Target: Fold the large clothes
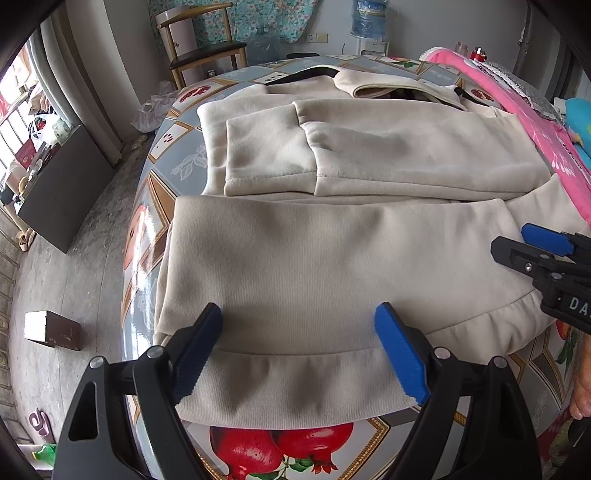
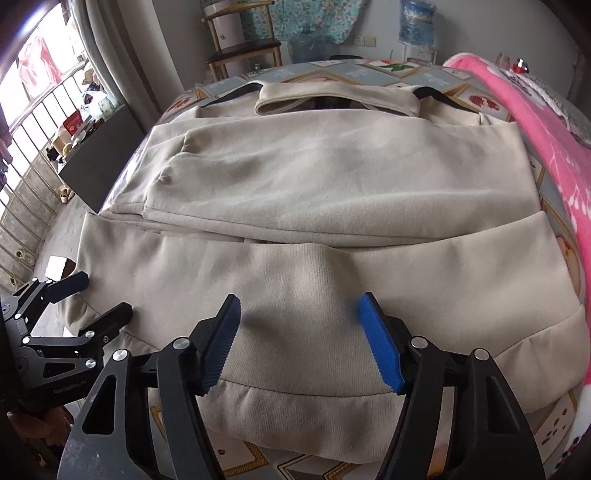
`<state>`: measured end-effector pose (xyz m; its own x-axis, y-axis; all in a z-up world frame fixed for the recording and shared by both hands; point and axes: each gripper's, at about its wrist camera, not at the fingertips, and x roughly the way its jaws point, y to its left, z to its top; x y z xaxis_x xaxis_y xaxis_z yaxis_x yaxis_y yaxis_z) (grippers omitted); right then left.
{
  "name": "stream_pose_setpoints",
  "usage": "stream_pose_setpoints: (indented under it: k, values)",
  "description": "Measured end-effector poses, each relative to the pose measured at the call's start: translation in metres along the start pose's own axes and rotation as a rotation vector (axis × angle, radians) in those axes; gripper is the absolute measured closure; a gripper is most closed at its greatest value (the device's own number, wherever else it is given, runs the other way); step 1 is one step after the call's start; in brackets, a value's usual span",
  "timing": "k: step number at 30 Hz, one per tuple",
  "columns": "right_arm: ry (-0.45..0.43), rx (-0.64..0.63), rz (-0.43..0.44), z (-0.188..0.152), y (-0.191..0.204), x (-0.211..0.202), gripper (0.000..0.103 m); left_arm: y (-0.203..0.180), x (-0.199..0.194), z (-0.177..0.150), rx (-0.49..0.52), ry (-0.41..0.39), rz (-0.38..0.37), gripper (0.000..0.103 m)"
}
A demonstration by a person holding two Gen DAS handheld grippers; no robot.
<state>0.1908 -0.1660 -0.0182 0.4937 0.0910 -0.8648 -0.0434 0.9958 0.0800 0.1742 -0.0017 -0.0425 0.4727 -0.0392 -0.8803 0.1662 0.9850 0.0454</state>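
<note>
Beige sweatshirt (image 1: 332,236) spread flat across the bench (image 1: 173,147), collar at 12 o'clock and ribbed hem at 6 o'clock; both sleeves are folded across the chest, their cuffs lying toward 9 o'clock. The bench carries a glossy cloth printed with pomegranates. Left gripper (image 1: 301,350), seen from its own camera, sits at the hem near 6 o'clock with jaws spread wide, one blue pad on either side of a broad span of the ribbed band; the pads appear to rest on the fabric without pinching it, though contact is hard to judge through the lens. Right gripper (image 2: 301,339) stands further along the same hem, jaws part-open over a low ridge of cloth that rises between the pads; no fabric is clamped. A pink blanket (image 2: 546,147) borders the garment from 1 to 4 o'clock. Beyond the bench, a wooden chair (image 1: 207,48) at 11 o'clock and a water bottle (image 1: 369,18) at 12 o'clock.
</note>
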Motion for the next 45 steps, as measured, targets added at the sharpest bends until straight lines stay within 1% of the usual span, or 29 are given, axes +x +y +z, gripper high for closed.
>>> stream_pose_setpoints:
  k: [2,6,7,10,12,15,17,18,20,26,28,30,33,37,40,43,45]
  values:
    - [-0.007,-0.012,-0.012,-0.001,0.002,0.001,0.042,0.006,-0.005,-0.001,-0.027,-0.036,-0.008,0.020]
    - [-0.005,-0.012,-0.012,-0.002,0.001,0.000,0.042,0.029,-0.023,-0.004,-0.087,-0.162,-0.029,0.020]
    - [-0.005,-0.012,-0.012,-0.002,0.001,0.000,0.042,0.037,-0.025,-0.004,-0.099,-0.179,-0.033,0.020]
    - [-0.007,-0.014,-0.015,-0.002,0.000,0.000,0.042,0.059,-0.024,0.000,-0.123,-0.197,-0.034,0.020]
    - [-0.007,-0.011,-0.012,-0.002,0.000,0.000,0.042,0.071,-0.023,0.004,-0.132,-0.203,-0.051,0.024]
    - [-0.008,-0.009,-0.011,-0.001,0.001,0.000,0.042,0.083,-0.016,0.013,-0.139,-0.188,-0.128,0.032]
    - [-0.007,-0.012,-0.012,-0.001,0.001,0.000,0.042,0.087,-0.009,0.017,-0.145,-0.171,-0.150,0.042]
    - [-0.007,-0.012,-0.012,-0.002,0.001,0.000,0.042,0.088,-0.005,0.019,-0.148,-0.164,-0.165,0.044]
    - [-0.007,-0.011,-0.010,-0.002,0.001,0.000,0.042,0.091,0.000,0.022,-0.153,-0.149,-0.183,0.054]
    - [-0.008,-0.011,-0.010,-0.002,0.001,0.000,0.042,0.092,-0.003,0.027,-0.144,-0.171,-0.222,0.065]
    - [-0.009,-0.013,-0.011,-0.002,0.001,0.000,0.042,0.092,-0.005,0.028,-0.137,-0.180,-0.243,0.066]
    - [-0.007,-0.013,-0.011,-0.002,0.001,0.000,0.042,0.090,-0.004,0.031,-0.121,-0.178,-0.243,0.066]
    - [-0.007,-0.012,-0.010,-0.002,0.001,0.000,0.042,0.092,0.003,0.036,-0.114,-0.154,-0.250,0.066]
    - [-0.008,-0.011,-0.010,-0.002,0.001,0.000,0.042,0.101,0.016,0.041,-0.152,-0.110,-0.309,0.066]
    - [-0.007,-0.013,-0.008,-0.002,0.001,0.000,0.042,0.104,0.007,0.038,-0.151,-0.147,-0.372,0.066]
    - [-0.009,-0.015,-0.009,-0.003,0.001,0.000,0.042,0.099,-0.010,0.031,-0.102,-0.197,-0.425,0.066]
    - [-0.010,-0.015,-0.010,-0.003,0.001,0.000,0.042,0.094,-0.017,0.027,-0.071,-0.201,-0.463,0.066]
